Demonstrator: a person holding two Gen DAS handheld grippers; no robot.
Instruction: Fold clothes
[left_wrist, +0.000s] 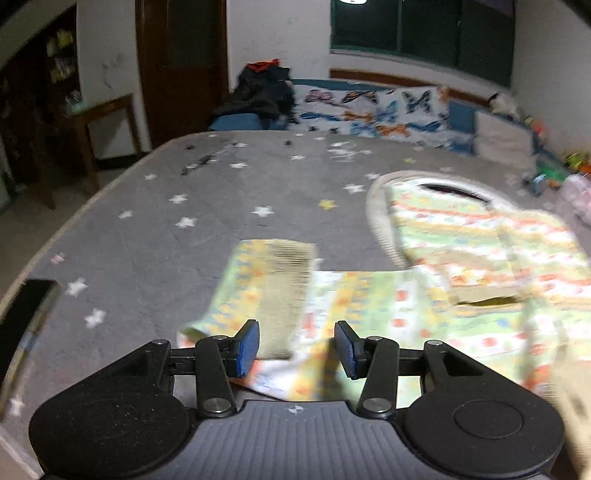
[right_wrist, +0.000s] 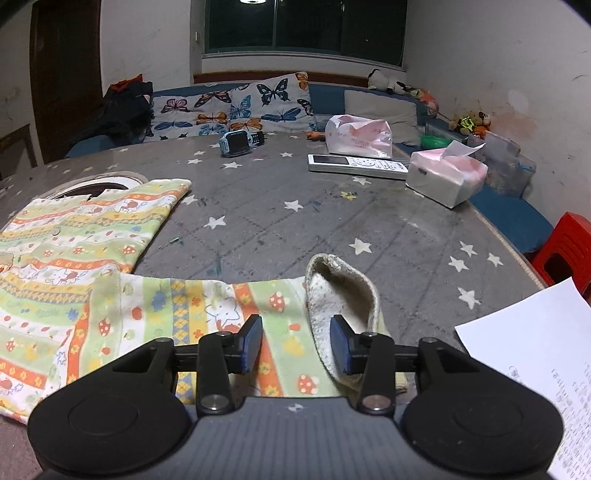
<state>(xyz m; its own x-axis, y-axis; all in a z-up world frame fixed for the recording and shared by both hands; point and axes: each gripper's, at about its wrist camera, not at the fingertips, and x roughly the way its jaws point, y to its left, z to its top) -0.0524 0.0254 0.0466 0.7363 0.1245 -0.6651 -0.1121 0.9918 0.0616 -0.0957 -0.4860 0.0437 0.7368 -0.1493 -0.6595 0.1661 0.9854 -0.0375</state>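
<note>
A small child's top (left_wrist: 461, 251) with a green, yellow and orange print lies spread on the grey star-patterned table (left_wrist: 221, 192). In the left wrist view my left gripper (left_wrist: 296, 347) is open just above the left sleeve (left_wrist: 266, 291) and its ribbed cuff. In the right wrist view the top (right_wrist: 85, 236) lies at the left, and my right gripper (right_wrist: 295, 345) is open over the right sleeve (right_wrist: 229, 306), beside its cream ribbed cuff (right_wrist: 343, 288). Neither gripper holds cloth.
On the table's far side lie a white remote (right_wrist: 358, 166), a tissue pack (right_wrist: 447, 177), a pink bag (right_wrist: 358, 136) and a blue watch (right_wrist: 236, 142). A printed sheet (right_wrist: 535, 354) lies at the right. A red stool (right_wrist: 565, 247) stands beyond the edge. A dark object (left_wrist: 26, 314) lies at the left.
</note>
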